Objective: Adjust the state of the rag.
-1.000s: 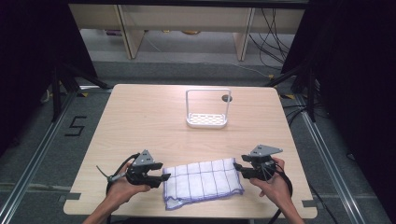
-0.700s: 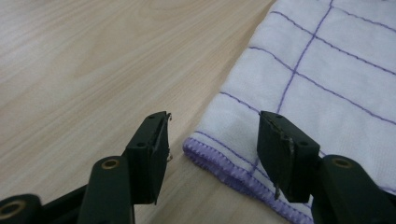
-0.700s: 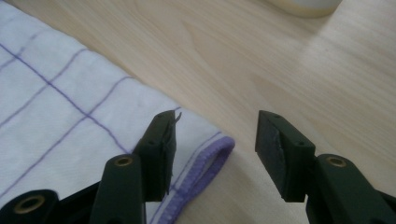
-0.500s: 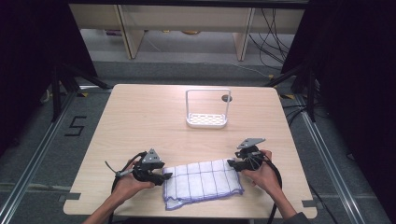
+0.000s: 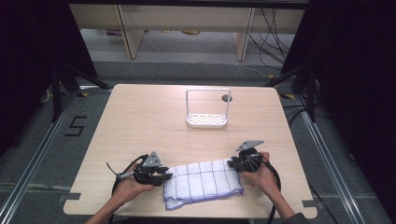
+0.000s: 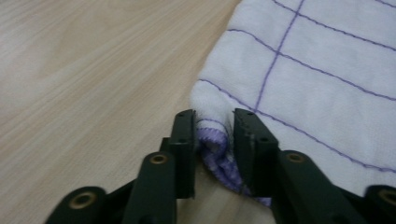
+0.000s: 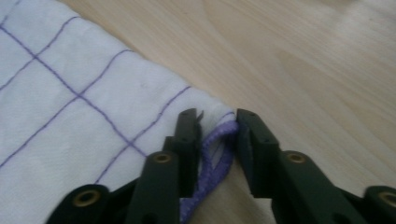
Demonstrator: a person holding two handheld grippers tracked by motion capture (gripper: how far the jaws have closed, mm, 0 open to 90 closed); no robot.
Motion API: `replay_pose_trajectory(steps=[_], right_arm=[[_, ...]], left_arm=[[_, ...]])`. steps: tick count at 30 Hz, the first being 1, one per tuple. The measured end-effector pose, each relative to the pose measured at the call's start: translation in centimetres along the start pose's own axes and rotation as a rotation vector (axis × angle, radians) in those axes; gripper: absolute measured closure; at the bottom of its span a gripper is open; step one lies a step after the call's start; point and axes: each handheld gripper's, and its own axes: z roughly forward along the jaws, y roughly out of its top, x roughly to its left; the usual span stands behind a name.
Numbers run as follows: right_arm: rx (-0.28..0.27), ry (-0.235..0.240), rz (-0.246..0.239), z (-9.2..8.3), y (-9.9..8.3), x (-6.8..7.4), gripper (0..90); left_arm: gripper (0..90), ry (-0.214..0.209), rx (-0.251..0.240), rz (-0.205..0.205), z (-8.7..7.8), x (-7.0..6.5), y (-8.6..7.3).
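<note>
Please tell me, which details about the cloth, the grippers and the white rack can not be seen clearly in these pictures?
- Cloth: its underside and fold layers, high view, hidden by its own top layer.
- Left gripper: how firmly it pinches the corner; its jaws, which have just been closing, hide the hem.
- Right gripper: same, purple edge bunched between closing jaws.
- White rack: its base holes, too small.
- Table: near edge cut off.

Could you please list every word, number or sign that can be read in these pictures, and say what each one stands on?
"5": black mark on the grey floor left of the table.
The cloth carries purple grid lines, no writing.
The white rack shows no label.
No other readable text in either gripper view.
</note>
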Motion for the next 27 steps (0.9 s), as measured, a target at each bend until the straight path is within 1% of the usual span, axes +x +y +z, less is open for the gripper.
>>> replay_pose_trajectory(steps=[1, 2, 3, 4, 5, 6, 7, 8, 9, 10, 11, 12, 13, 14, 15, 16, 17, 18, 19, 20, 21, 22, 23, 24, 25, 26, 27], right_arm=[[0.008, 0.020, 0.015, -0.1, 0.0, 0.0, 77.4], [0.015, 0.024, 0.015, -0.2, 0.0, 0.0, 80.0], [0.009, 0.023, 0.011, -0.2, 0.0, 0.0, 82.2], [0.011, 0.023, 0.012, -0.2, 0.1, 0.0, 83.4], [0.016, 0.025, 0.011, -0.2, 0.2, -0.1, 84.4], [-0.005, 0.017, 0.014, 0.0, 0.2, -0.1, 84.9], [0.000, 0.012, 0.000, 0.1, 0.4, -0.2, 85.2], [0.002, 0.011, 0.004, 0.1, 0.7, -0.2, 85.5], [0.001, 0.019, 0.005, 0.1, 1.1, -0.3, 85.6], [-0.006, 0.008, -0.016, 0.3, 1.4, -0.5, 85.6], [0.014, 0.009, -0.024, 0.3, 1.9, -0.6, 85.6], [0.001, 0.004, -0.021, 0.6, 2.2, -0.6, 85.6], [0.011, 0.006, -0.028, 0.8, 2.7, -0.7, 85.6], [0.014, 0.005, -0.046, 0.9, 3.1, -0.8, 85.6], [0.022, 0.010, -0.047, 1.3, 3.7, -0.9, 85.6], [0.015, 0.013, -0.045, 1.5, 4.0, -1.0, 85.5], [0.032, 0.024, -0.068, 1.7, 4.5, -1.2, 85.4], [0.031, 0.032, -0.082, 2.2, 5.0, -1.5, 85.3], [0.032, 0.035, -0.061, 2.5, 5.6, -1.5, 85.3], [0.020, 0.039, -0.098, 2.9, 5.9, -1.9, 85.3], [0.040, 0.053, -0.096, 3.0, 6.7, -2.0, 85.3], [0.039, 0.056, -0.073, 3.3, 7.1, -1.9, 85.3], [0.041, 0.064, -0.073, 3.7, 7.8, -1.8, 85.4], [0.062, 0.056, -0.069, 3.9, 8.2, -1.7, 85.3], [0.085, 0.048, -0.062, 4.0, 8.7, -1.6, 85.4], [0.060, 0.075, -0.099, 4.7, 9.2, -1.5, 85.4], [0.079, 0.074, -0.112, 5.0, 9.7, -1.4, 85.4]], left_arm=[[73.7, 0.004, 0.005, 0.016, 0.0, -0.1, 0.0], [76.4, 0.010, 0.004, 0.021, 0.0, -0.4, 0.1], [78.2, 0.010, 0.009, 0.028, -0.1, -0.5, 0.1], [79.4, 0.011, 0.002, 0.022, -0.1, -0.7, 0.0], [80.2, 0.017, 0.002, 0.028, -0.1, -0.7, 0.0], [80.7, 0.000, 0.002, 0.036, -0.2, -0.7, -0.1], [81.0, 0.011, 0.012, 0.043, -0.4, -0.8, -0.2], [81.1, 0.008, 0.004, 0.035, -0.5, -1.1, -0.3], [81.1, 0.008, 0.005, 0.044, -0.6, -1.2, -0.3], [81.1, 0.011, 0.010, 0.071, -0.8, -1.5, -0.3], [81.1, 0.005, 0.005, 0.077, -0.8, -1.7, -0.3], [81.2, 0.005, 0.011, 0.088, -1.0, -2.1, -0.3], [81.3, 0.003, 0.010, 0.096, -1.0, -2.3, -0.3], [81.4, -0.011, 0.006, 0.104, -1.1, -2.6, -0.3], [81.5, -0.007, 0.014, 0.111, -1.2, -2.8, -0.4], [81.5, -0.014, 0.005, 0.116, -1.3, -3.1, -0.4], [81.5, -0.015, 0.004, 0.118, -1.3, -3.3, -0.5], [81.5, -0.028, -0.004, 0.105, -1.4, -3.6, -0.6], [81.4, -0.038, -0.009, 0.105, -1.4, -3.8, -0.6], [81.4, -0.036, -0.005, 0.103, -1.4, -4.1, -0.6], [81.4, -0.044, -0.009, 0.107, -1.5, -4.3, -0.6], [81.4, -0.048, -0.011, 0.105, -1.4, -4.6, -0.6], [81.4, -0.058, -0.014, 0.109, -1.3, -4.8, -0.6], [81.4, -0.061, -0.012, 0.125, -1.3, -5.0, -0.6], [81.4, -0.068, -0.012, 0.122, -1.2, -5.4, -0.6], [81.4, -0.077, -0.018, 0.118, -1.1, -5.8, -0.7], [81.4, -0.083, -0.028, 0.113, -1.0, -6.1, -0.7]])
